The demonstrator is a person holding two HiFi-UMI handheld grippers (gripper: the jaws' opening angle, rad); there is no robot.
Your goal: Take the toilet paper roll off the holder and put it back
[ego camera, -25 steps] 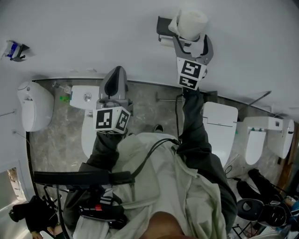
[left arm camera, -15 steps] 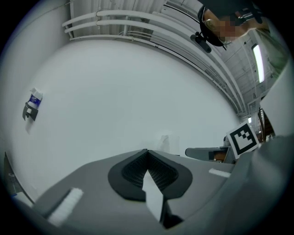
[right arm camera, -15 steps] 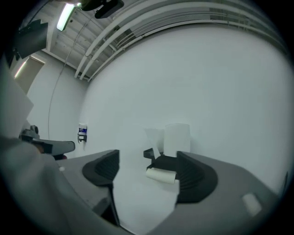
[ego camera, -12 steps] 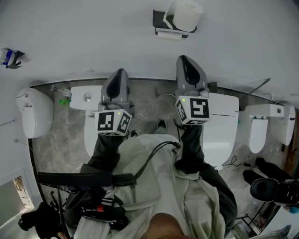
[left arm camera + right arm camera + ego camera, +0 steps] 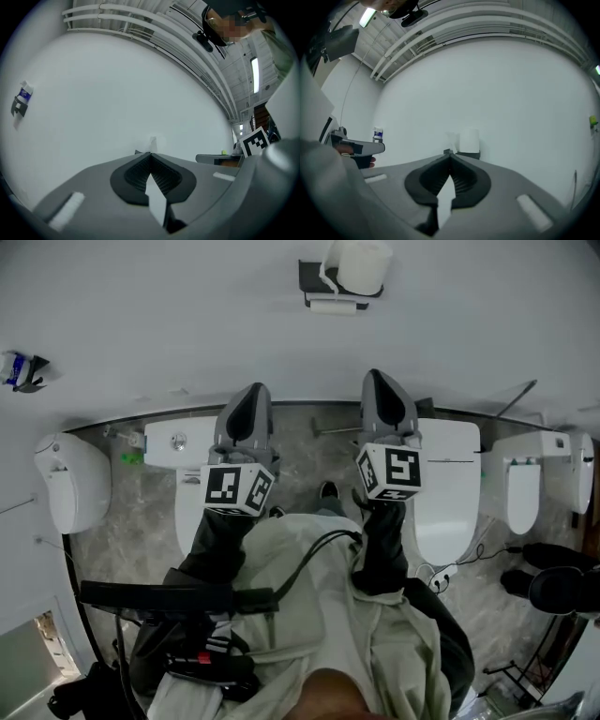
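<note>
Both grippers are closing on nothing while the toilet paper roll [image 5: 361, 263] is sitting on its holder [image 5: 317, 284].
The left gripper [image 5: 249, 399] and right gripper [image 5: 382, 388] are pressing their jaw tips together, well apart from the roll high on the wall. Only the head view is showing the toilet [image 5: 446, 486] below. The right gripper view is facing the roll squarely, and the left gripper view is barely catching it.

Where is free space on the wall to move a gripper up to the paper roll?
The bare white wall is free between the black wall holder with its white toilet paper roll and the white toilets below. The grey floor is crowded.
</note>
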